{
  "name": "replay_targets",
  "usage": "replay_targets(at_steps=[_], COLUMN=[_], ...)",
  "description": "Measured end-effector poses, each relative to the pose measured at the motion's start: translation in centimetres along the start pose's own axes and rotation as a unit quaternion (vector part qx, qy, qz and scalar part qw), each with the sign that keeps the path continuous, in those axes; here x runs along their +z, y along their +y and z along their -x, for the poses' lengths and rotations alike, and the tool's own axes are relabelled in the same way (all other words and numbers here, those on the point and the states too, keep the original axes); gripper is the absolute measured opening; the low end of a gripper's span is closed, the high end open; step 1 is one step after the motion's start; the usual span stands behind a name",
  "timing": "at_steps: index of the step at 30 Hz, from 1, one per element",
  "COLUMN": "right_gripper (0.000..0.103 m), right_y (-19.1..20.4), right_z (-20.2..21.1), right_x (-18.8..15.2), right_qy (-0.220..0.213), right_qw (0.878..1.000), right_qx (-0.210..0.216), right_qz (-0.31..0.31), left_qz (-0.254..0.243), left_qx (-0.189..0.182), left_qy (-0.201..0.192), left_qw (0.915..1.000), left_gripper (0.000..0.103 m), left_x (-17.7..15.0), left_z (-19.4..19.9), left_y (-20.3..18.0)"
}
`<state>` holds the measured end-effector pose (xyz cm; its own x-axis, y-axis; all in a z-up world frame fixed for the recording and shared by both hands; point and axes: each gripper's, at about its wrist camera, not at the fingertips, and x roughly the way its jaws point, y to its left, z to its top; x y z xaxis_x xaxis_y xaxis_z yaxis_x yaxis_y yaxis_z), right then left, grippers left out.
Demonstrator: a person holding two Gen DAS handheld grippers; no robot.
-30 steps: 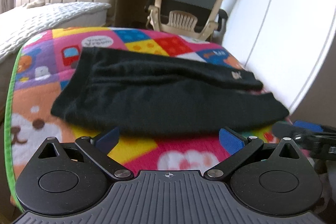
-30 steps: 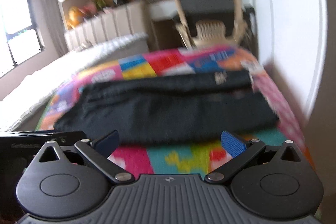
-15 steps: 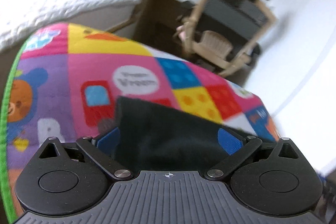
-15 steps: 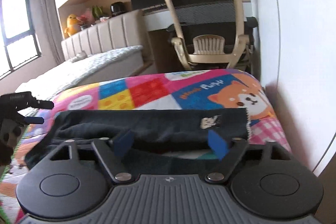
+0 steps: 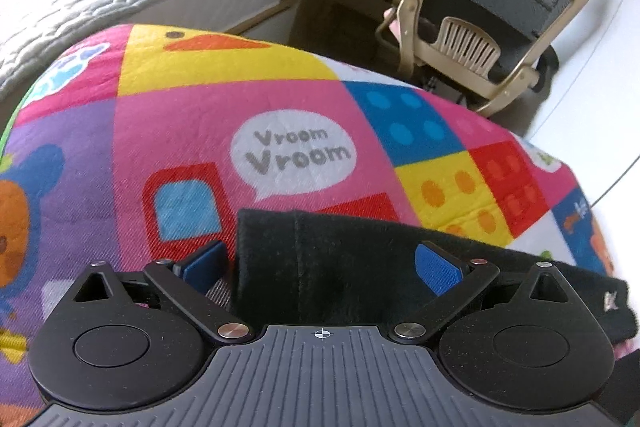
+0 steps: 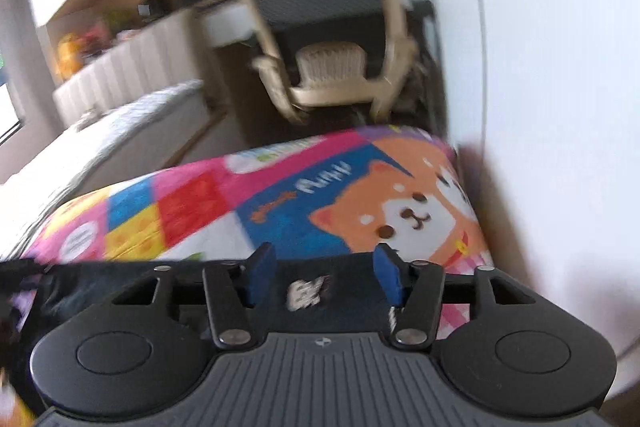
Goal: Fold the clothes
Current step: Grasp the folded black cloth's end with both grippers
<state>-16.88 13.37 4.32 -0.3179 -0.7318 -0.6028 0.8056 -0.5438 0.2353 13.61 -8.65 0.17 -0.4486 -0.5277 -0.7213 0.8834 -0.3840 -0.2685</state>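
Both grippers advanced over black garment (image 5: 360,259); office chair (image 5: 480,27) beyond mat (image 5: 200,115).

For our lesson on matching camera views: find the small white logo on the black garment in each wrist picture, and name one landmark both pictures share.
Left wrist: the white logo sits at the far right edge, on the black garment, right of the left gripper.
Right wrist: the logo lies low and central, between the right gripper's fingers.
Shared landmark: the beige office chair beyond the colourful blanket.
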Motion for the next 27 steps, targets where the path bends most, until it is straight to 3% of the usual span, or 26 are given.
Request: replay_targets(at_steps=[2, 5, 6, 7, 9, 11, 14, 19, 23, 27], right_gripper=[0.056, 0.055, 0.049, 0.034, 0.017, 0.015, 0.013, 0.013, 0.017, 0.023], right_y=[-0.4, -1.2, -1.2, -0.9, -0.8, -0.7, 0.0, 0.5, -1.6, -3.8], right_z=[-2.4, -4.4, -4.4, -4.4, -4.2, -3.5, -1.2, 6.5, 11.3, 13.7], right_x=[-0.4, -1.8, -2.2, -2.4, -2.6, -2.4, -1.6, -2.1, -5.7, -10.0], right_qy=[0.009, 0.023, 0.015, 0.010, 0.011, 0.006, -0.034, -0.112, -0.088, -0.066], right_qw=[0.999, 0.999, 0.999, 0.999, 1.000, 1.000, 0.999, 0.990, 0.993, 0.996], right_qx=[-0.030, -0.033, -0.034, -0.036, -0.021, -0.010, 0.006, 0.039, 0.060, -0.011], right_qz=[-0.008, -0.029, -0.022, -0.008, 0.002, 0.009, 0.035, 0.079, 0.057, 0.063], left_qz=[0.000, -0.024, -0.037, -0.049, -0.058, -0.045, -0.044, -0.086, -0.085, -0.082], left_qx=[0.000, 0.009, 0.017, 0.026, 0.034, 0.022, 0.004, -0.030, -0.044, -0.018], left_qy=[-0.009, -0.025, -0.031, -0.038, -0.045, -0.045, -0.062, -0.139, -0.172, -0.162], left_qw=[1.0000, 0.9994, 0.9987, 0.9977, 0.9967, 0.9977, 0.9971, 0.9861, 0.9803, 0.9832], left_gripper=[0.101, 0.094, 0.088, 0.073, 0.056, 0.042, 0.039, 0.039, 0.041, 0.041], left_x=[-0.3, -0.9, -1.1, -1.3, -1.4, -1.1, -0.8, -2.3, -7.2, -13.3], left_z=[0.2, 0.5, 0.6, 0.7, 0.9, 1.2, 2.7, 9.3, 15.0, 18.1], left_y=[0.0, -0.2, -0.2, -0.3, 0.0, 0.6, 0.7, 0.3, 1.7, 3.6])
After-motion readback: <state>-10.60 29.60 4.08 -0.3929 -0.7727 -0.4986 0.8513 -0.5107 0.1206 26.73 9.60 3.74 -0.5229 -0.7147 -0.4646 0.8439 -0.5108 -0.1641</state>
